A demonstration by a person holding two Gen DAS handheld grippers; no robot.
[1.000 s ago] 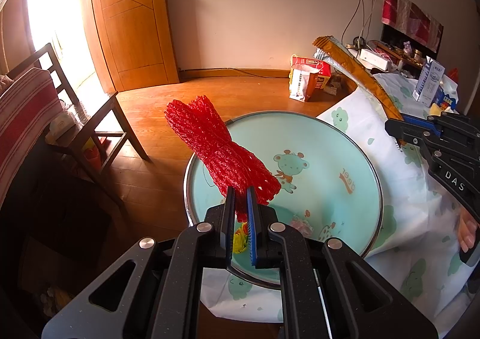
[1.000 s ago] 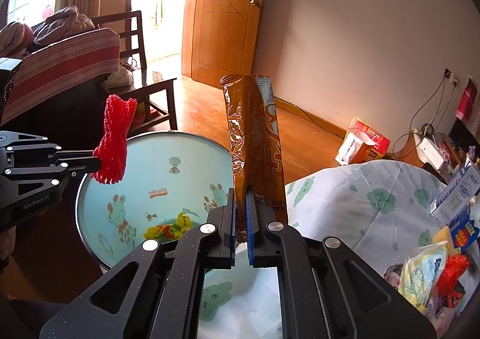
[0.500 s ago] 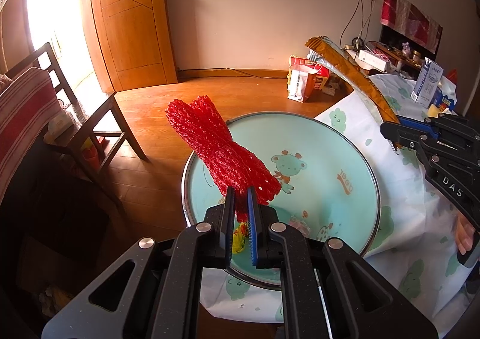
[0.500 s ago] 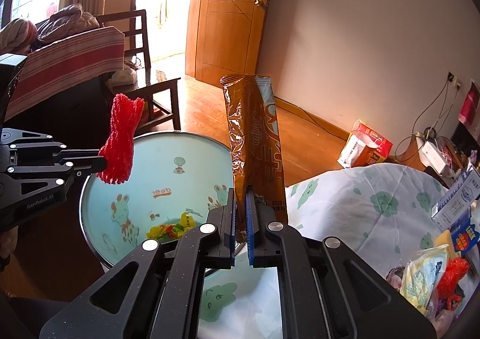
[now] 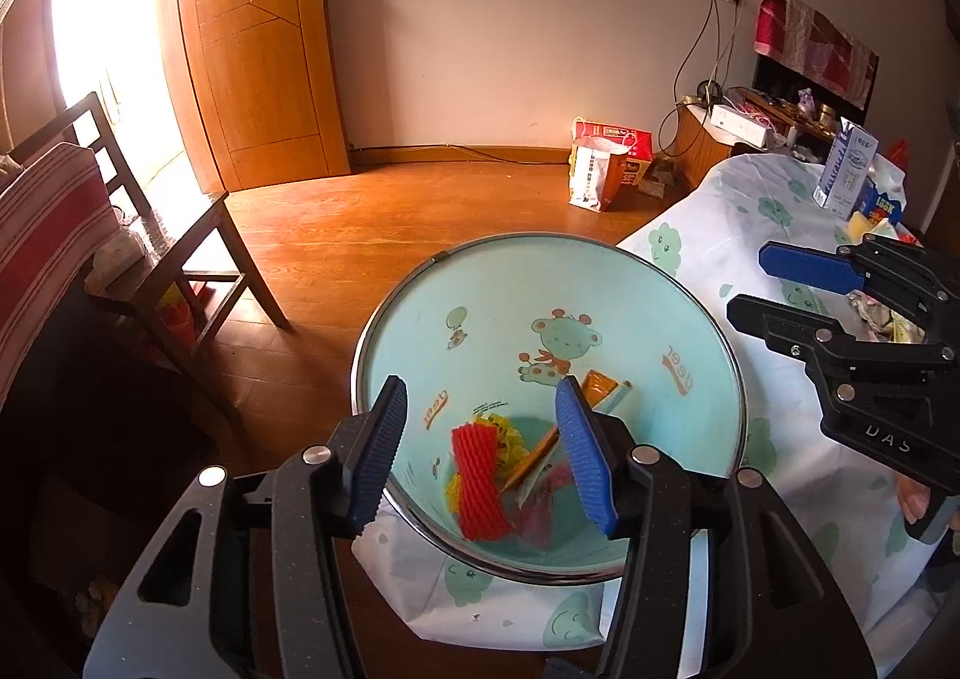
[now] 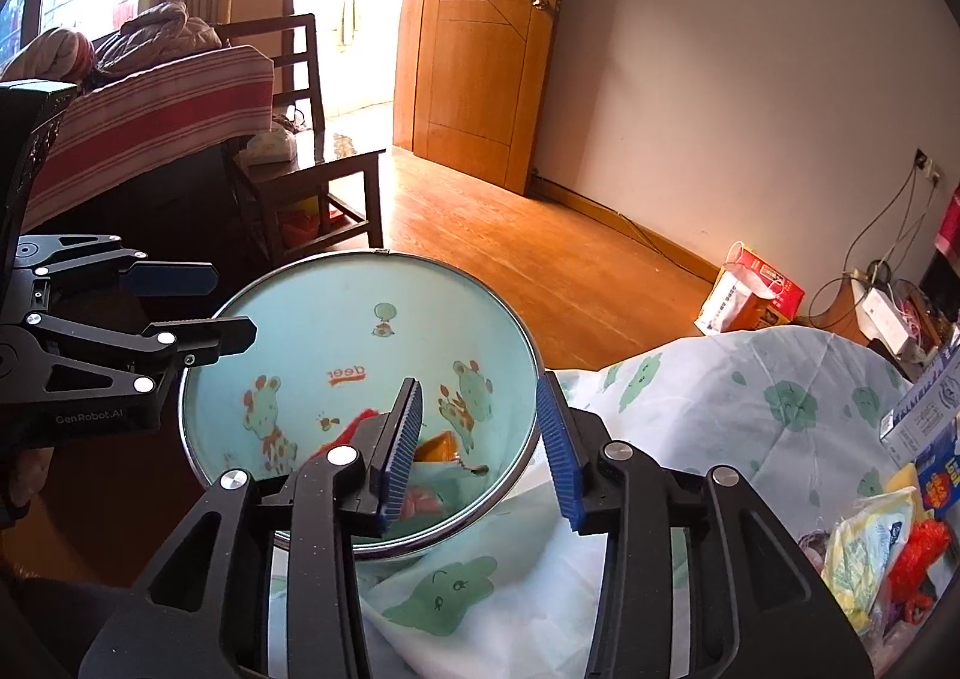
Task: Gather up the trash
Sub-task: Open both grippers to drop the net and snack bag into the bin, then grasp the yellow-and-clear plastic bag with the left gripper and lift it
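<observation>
A pale blue bin (image 5: 600,289) with cartoon animals and a metal rim stands beside the table. The red foam net (image 5: 480,487) and the orange-brown wrapper (image 5: 603,386) lie at its bottom on yellow scraps (image 5: 511,437). My left gripper (image 5: 480,385) hangs above the bin's near edge, its jaws opening with nothing between them. My right gripper (image 6: 478,382) is over the bin's table side, its jaws also opening and empty. The right wrist view shows the bin (image 6: 336,319), the wrapper (image 6: 438,448), a bit of the net (image 6: 360,418) and the left gripper (image 6: 234,304).
The table under a white cloth with green prints (image 5: 750,211) carries a milk carton (image 5: 849,168) and a heap of wrappers (image 6: 870,535). A dark wooden chair (image 5: 198,259) stands left of the bin. A red paper bag (image 5: 606,162) sits on the wooden floor.
Both grippers went from shut to open. The red net dropped from the left one and the wrapper from the right one; both now lie in the bin.
</observation>
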